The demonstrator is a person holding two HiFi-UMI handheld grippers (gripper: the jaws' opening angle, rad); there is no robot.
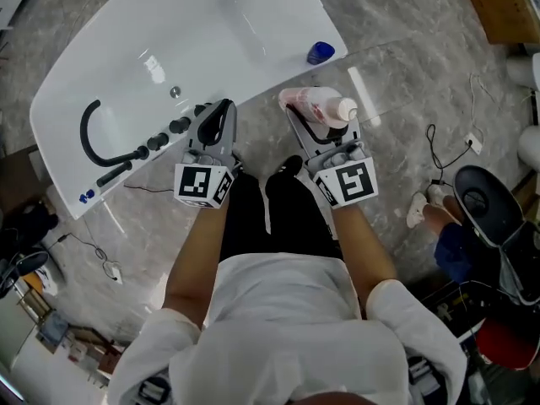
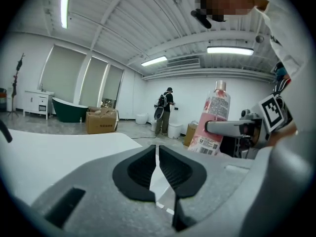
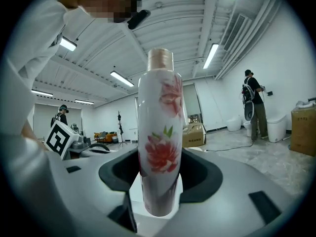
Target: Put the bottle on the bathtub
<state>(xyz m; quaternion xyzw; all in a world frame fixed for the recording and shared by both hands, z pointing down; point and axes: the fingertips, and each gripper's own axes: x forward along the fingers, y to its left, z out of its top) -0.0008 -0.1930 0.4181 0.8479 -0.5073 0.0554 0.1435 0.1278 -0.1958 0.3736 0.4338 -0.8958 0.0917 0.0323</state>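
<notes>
Bottle (image 3: pixel 159 147) with pink flower print (cap pointing up in the right gripper view) sits clamped between the jaws of the right gripper (image 1: pixel 314 112), just beside the near rim of the white bathtub (image 1: pixel 194 24). The left gripper (image 2: pixel 157 169), jaws together on nothing, hovers at that rim, farther left.

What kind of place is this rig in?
Likely a bathroom-fixture showroom or workshop hall, not a home bathroom: a white bathtub stands on open stone-look floor, a green tub and cardboard box sit by big windows.
</notes>
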